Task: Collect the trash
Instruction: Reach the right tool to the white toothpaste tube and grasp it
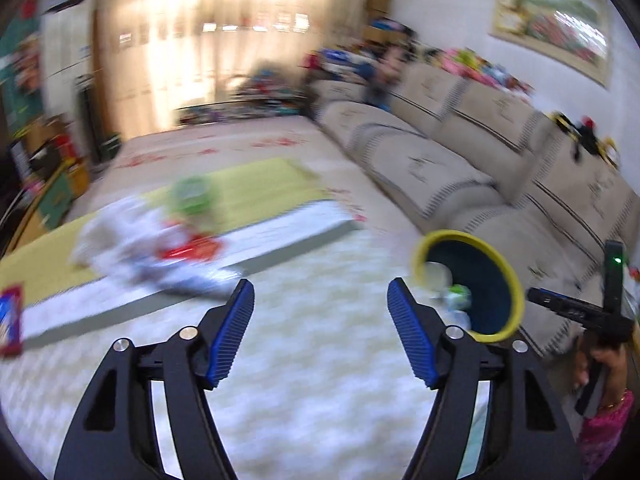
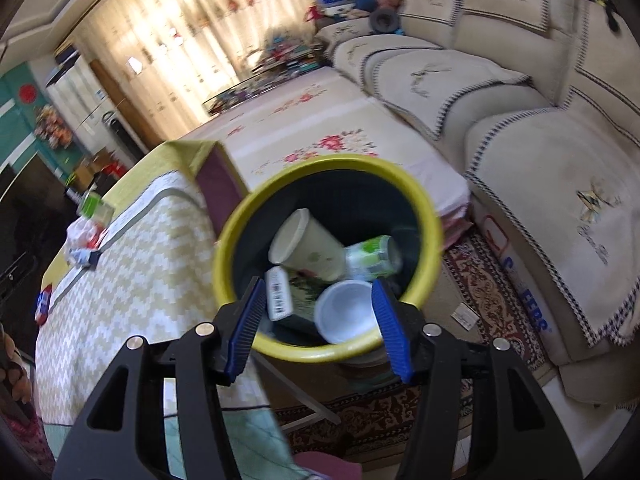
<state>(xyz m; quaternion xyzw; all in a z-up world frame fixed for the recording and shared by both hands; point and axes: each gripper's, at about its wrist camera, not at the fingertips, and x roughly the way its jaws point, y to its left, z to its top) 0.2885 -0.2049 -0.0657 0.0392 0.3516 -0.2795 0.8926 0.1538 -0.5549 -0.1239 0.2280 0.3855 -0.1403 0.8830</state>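
A yellow-rimmed dark bin [image 2: 434, 236] stands beside the table; it also shows in the left wrist view [image 1: 516, 280]. Inside lie a paper cup [image 2: 308, 248], a green can [image 2: 372, 258], a white bowl [image 2: 346, 312] and a small carton [image 2: 279, 294]. My right gripper [image 2: 318, 320] is open and empty right above the bin's near rim. My left gripper [image 1: 320, 332] is open and empty above the table. On the table lie crumpled white and red wrappers [image 1: 160, 240], a green cup [image 1: 192, 196] and a red-blue packet [image 1: 10, 320], all blurred; the wrappers also show in the right wrist view [image 2: 84, 240].
The table [image 2: 132, 280] has a yellow-white patterned cloth. A beige sofa [image 2: 540, 160] runs along the right. A patterned rug [image 2: 480, 280] lies under the bin. Toys clutter the far end of the room. The right hand-held device [image 1: 592, 312] shows at the left wrist view's edge.
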